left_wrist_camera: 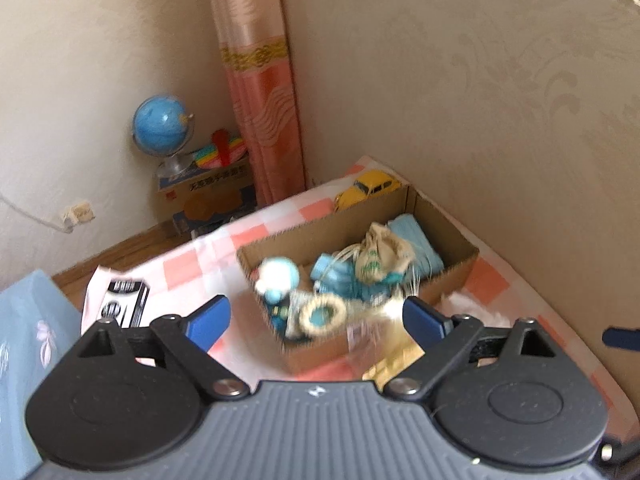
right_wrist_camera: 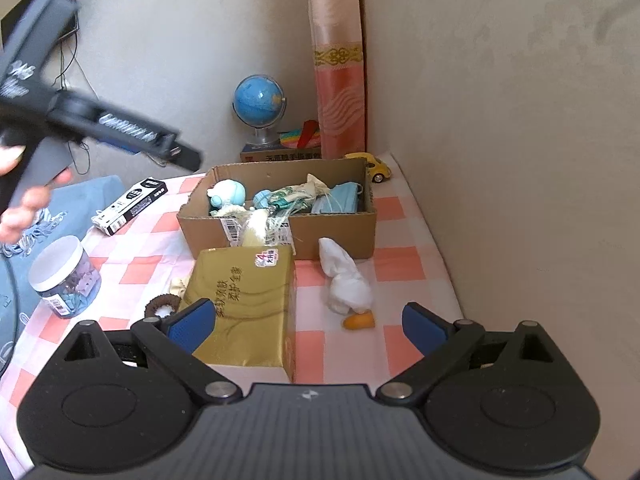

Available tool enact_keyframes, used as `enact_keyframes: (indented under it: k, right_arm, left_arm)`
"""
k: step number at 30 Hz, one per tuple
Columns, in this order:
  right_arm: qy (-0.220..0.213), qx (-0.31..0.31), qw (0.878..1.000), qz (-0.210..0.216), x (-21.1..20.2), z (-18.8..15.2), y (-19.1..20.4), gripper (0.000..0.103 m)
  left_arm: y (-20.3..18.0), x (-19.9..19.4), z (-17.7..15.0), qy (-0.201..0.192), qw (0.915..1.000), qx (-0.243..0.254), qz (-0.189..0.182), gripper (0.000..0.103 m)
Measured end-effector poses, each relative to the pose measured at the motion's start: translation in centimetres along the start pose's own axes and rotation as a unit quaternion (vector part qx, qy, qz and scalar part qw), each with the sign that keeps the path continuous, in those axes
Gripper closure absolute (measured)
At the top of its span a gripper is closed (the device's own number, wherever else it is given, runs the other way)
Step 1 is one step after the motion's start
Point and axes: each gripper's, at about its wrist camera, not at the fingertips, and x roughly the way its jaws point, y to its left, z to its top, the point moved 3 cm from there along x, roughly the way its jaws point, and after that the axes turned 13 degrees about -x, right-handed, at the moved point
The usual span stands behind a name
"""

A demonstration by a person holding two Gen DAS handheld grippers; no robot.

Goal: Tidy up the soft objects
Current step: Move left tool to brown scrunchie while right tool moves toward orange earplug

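Note:
A cardboard box (right_wrist_camera: 340,236) on the pink checked tablecloth holds several soft things: a blue-and-white plush (right_wrist_camera: 228,194), a beige drawstring pouch (left_wrist_camera: 376,258), a blue face mask (right_wrist_camera: 340,198) and a woven ring (left_wrist_camera: 322,314). A white plush duck (right_wrist_camera: 346,280) lies on the cloth in front of the box. A gold tissue pack (right_wrist_camera: 244,300) lies beside it. My left gripper (left_wrist_camera: 316,320) is open and empty, above the box. My right gripper (right_wrist_camera: 306,326) is open and empty, above the tissue pack and duck. A brown hair scrunchie (right_wrist_camera: 160,306) lies left of the pack.
A yellow toy car (right_wrist_camera: 376,166) sits behind the box by the wall. A black-and-white carton (right_wrist_camera: 132,204) and a clear jar with a white lid (right_wrist_camera: 64,276) lie to the left. A globe (right_wrist_camera: 258,102) stands on the floor. The left gripper's body (right_wrist_camera: 100,120) hangs at upper left.

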Motion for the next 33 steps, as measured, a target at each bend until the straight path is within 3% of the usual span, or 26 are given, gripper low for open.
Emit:
enact_keyframes:
  k: [7, 12, 18, 33]
  right_arm:
    - [-0.002, -0.009, 1.000, -0.013, -0.5, -1.3, 0.0, 0.002]
    - [-0.001, -0.007, 1.000, -0.020, -0.9, -2.4, -0.5, 0.004]
    - [0.001, 0.008, 1.000, -0.030, -1.1, -3.0, -1.5, 0.004]
    - [0.019, 0.013, 0.999, -0.028, 1.7, -2.9, -1.9, 0.004]
  left_arm:
    - [1.5, -2.1, -4.9, -0.006, 0.9983, -0.040, 0.043, 0.010]
    - [2.9, -1.8, -8.3, 0.011, 0.9939, -0.099, 0.047, 0.010]
    - [3.9, -0.3, -10.9, 0.036, 0.9889, -0.132, 0.059, 0.010]
    - [5.3, 4.6, -12.9, 0.079, 0.9842, -0.136, 0.082, 0.010]
